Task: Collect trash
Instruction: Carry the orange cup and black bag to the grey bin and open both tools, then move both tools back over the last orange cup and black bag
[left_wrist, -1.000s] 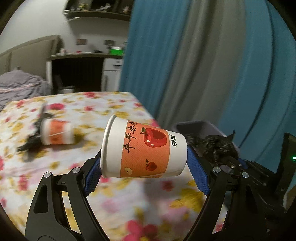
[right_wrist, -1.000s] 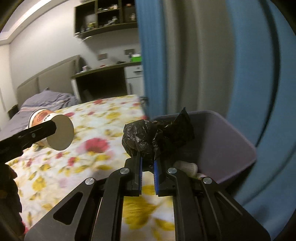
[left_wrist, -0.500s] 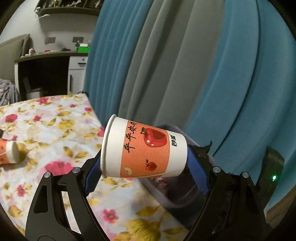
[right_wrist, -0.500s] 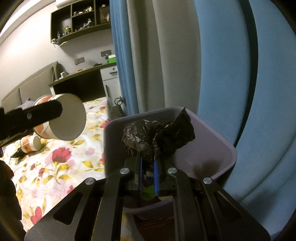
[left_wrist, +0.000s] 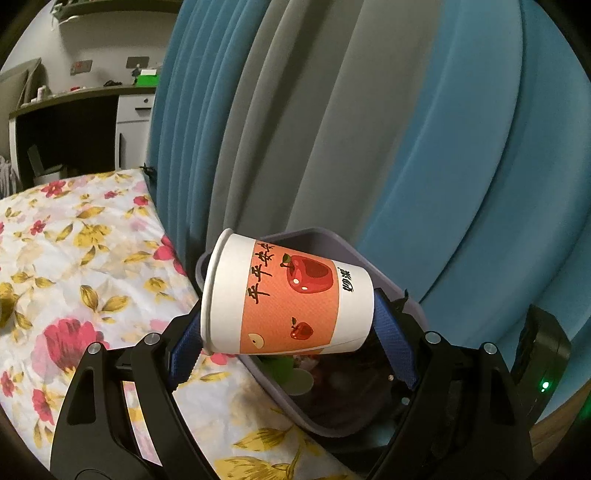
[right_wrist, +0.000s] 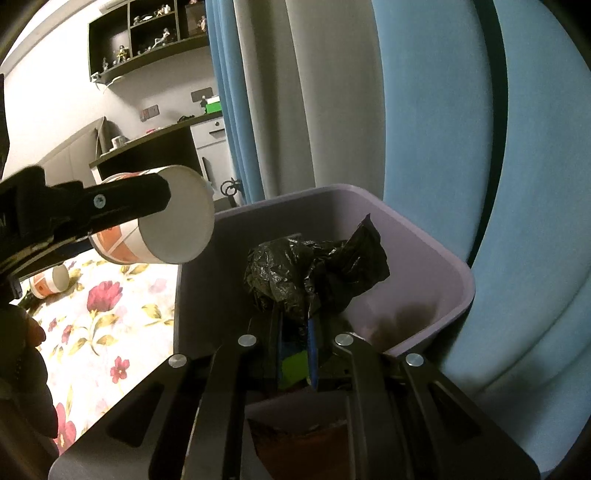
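Right wrist view showed blue and grey curtains (right_wrist: 369, 110) across the upper right, then the purple bin (right_wrist: 458, 273) at center, beside the floral bedspread (right_wrist: 110, 332) at lower left. Over the bin, the right gripper (right_wrist: 295, 332) pinched a crumpled black bag (right_wrist: 314, 269). At left center, the left gripper (left_wrist: 288, 328) clamped a paper cup (left_wrist: 288, 299) sideways, above the bin's near rim. Another cup (right_wrist: 48, 282) lay on the bedspread, far left.

bin (left_wrist: 384, 284) contents dim, shelf figurines (right_wrist: 147, 14) too small
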